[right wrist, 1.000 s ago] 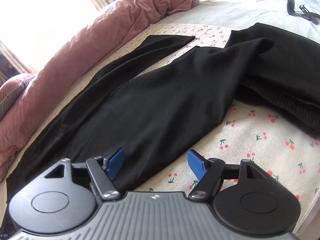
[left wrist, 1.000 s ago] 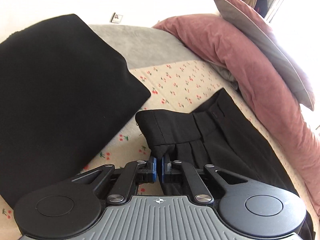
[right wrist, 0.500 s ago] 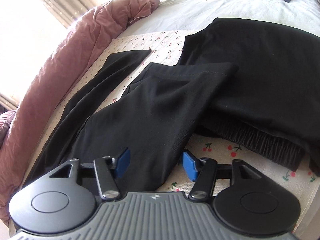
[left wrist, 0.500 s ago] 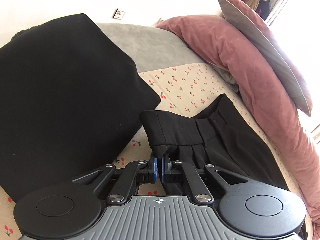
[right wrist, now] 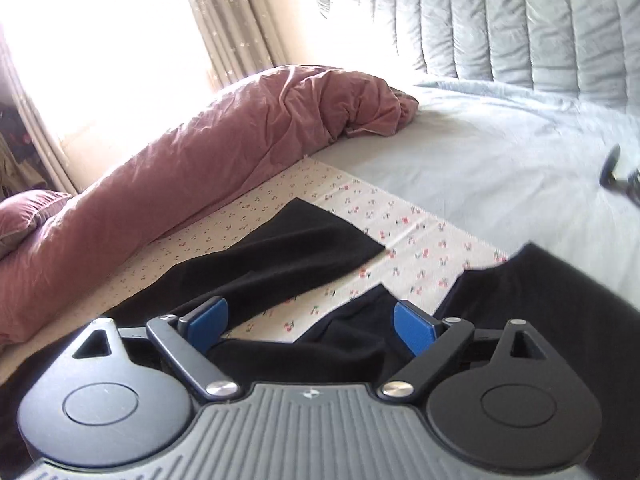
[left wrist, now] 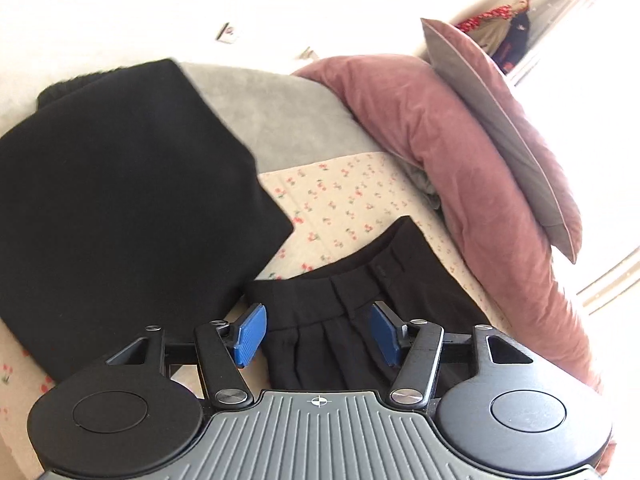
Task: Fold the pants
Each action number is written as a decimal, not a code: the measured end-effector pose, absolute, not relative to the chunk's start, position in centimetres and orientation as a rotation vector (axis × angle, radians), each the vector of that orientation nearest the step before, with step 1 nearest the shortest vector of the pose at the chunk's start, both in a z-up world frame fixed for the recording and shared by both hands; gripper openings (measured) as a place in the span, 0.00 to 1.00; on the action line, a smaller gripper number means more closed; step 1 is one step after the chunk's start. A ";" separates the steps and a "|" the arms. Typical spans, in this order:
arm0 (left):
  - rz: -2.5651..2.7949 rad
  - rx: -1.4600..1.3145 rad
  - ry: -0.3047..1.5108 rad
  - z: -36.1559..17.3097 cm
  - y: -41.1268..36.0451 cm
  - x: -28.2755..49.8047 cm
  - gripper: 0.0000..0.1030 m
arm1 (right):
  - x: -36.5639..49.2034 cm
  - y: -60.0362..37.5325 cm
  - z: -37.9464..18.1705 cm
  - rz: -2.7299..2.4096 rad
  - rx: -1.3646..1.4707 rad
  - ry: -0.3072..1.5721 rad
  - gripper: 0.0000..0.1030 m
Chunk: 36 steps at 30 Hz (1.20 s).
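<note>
The black pants lie on a cherry-print sheet. In the left wrist view their waistband end (left wrist: 360, 280) lies flat just beyond my left gripper (left wrist: 316, 334), which is open and empty above it. In the right wrist view the leg ends (right wrist: 304, 256) stretch away over the sheet. My right gripper (right wrist: 312, 320) is open and empty above a pant leg (right wrist: 348, 340).
A large folded black garment (left wrist: 120, 208) lies left of the waistband and shows at the right in the right wrist view (right wrist: 560, 292). A pink duvet (right wrist: 180, 184) and pillow (left wrist: 500, 120) line the far side. A grey quilted headboard (right wrist: 520, 20) stands behind.
My left gripper has opened and let go of the waistband, which now lies flat. My right gripper has tilted up toward the headboard and stays open.
</note>
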<state>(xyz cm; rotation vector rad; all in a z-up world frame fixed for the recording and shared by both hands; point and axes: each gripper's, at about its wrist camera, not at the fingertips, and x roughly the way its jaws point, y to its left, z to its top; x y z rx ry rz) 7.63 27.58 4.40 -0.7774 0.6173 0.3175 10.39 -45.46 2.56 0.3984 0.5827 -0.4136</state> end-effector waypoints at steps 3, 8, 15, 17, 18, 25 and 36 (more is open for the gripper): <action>0.254 -0.721 0.679 4.4 26.1 11.9 0.61 | 17.4 -48.8 -1.3 -0.434 0.283 0.769 0.76; 0.238 -0.535 0.757 3.9 23.7 19.1 0.61 | 21.7 -52.7 -8.2 -0.418 0.286 0.956 0.41; 0.233 -0.340 0.804 2.7 20.3 27.1 0.61 | 23.4 -53.3 -6.0 -0.514 0.069 0.971 0.11; 0.229 -0.311 0.813 2.3 19.6 28.8 0.62 | 23.7 -54.4 -5.7 -0.509 0.128 0.952 0.12; 0.238 -0.298 0.818 2.2 19.4 29.6 0.62 | 24.3 -54.4 -6.1 -0.503 0.116 0.971 0.13; 0.219 -0.237 0.820 2.6 19.5 35.0 0.85 | 27.9 -53.7 -5.4 -0.468 0.048 0.918 0.72; 0.278 0.065 0.940 -1.4 17.2 44.2 0.69 | 40.4 -51.5 -4.9 -0.352 0.232 0.865 0.74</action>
